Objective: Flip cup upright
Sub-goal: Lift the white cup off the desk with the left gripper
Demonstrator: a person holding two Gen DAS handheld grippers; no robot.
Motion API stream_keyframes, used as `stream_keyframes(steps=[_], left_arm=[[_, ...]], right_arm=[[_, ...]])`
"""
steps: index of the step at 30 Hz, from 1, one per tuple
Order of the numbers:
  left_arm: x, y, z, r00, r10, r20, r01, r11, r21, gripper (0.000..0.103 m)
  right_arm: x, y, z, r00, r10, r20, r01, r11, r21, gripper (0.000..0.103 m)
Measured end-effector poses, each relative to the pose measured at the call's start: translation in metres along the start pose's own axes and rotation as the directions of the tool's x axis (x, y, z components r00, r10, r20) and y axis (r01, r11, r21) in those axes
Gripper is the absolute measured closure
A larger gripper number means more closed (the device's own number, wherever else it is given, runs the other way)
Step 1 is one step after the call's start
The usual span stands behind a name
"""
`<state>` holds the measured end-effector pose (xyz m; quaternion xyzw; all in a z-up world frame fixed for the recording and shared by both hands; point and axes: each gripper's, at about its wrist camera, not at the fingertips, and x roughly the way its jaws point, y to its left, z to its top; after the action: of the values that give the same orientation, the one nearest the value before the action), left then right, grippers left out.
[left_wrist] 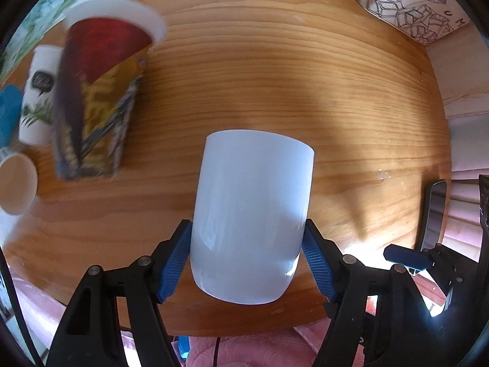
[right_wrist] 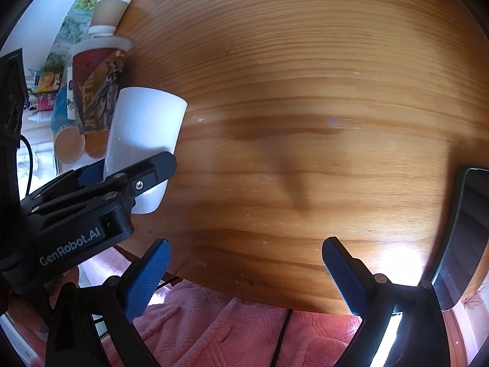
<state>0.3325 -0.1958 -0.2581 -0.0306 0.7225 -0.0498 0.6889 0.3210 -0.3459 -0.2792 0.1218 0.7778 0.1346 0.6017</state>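
Observation:
A plain white cup [left_wrist: 250, 214] is held between the blue pads of my left gripper [left_wrist: 246, 263], which is shut on its lower body. The cup is tilted slightly, its rim end pointing away from the camera, above the wooden table [left_wrist: 275, 76]. The right wrist view shows the same white cup [right_wrist: 143, 131] in the left gripper [right_wrist: 122, 180] at the left, lifted over the table's near edge. My right gripper [right_wrist: 246, 275] is open and empty, over the table's front edge.
Several paper cups stand at the table's left: a tall red and yellow printed cup [left_wrist: 97, 98], a white cup with a leaf print [left_wrist: 38, 94], a brown cup [right_wrist: 108, 10]. A dark phone [right_wrist: 464, 232] lies at the right edge. A patterned box [left_wrist: 406, 3] sits far right.

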Motion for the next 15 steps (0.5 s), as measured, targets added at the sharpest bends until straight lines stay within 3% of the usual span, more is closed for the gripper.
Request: stream_keyframes(steps=[15], left_arm=[[-0.016,0.078,-0.058,1.0,0.013,0.02,-0.011,0.996,-0.086,0.029]], right_arm=[[0.027,0.055,-0.019,1.0,-0.009,-0.008,0.008,0.997,-0.08,0.003]])
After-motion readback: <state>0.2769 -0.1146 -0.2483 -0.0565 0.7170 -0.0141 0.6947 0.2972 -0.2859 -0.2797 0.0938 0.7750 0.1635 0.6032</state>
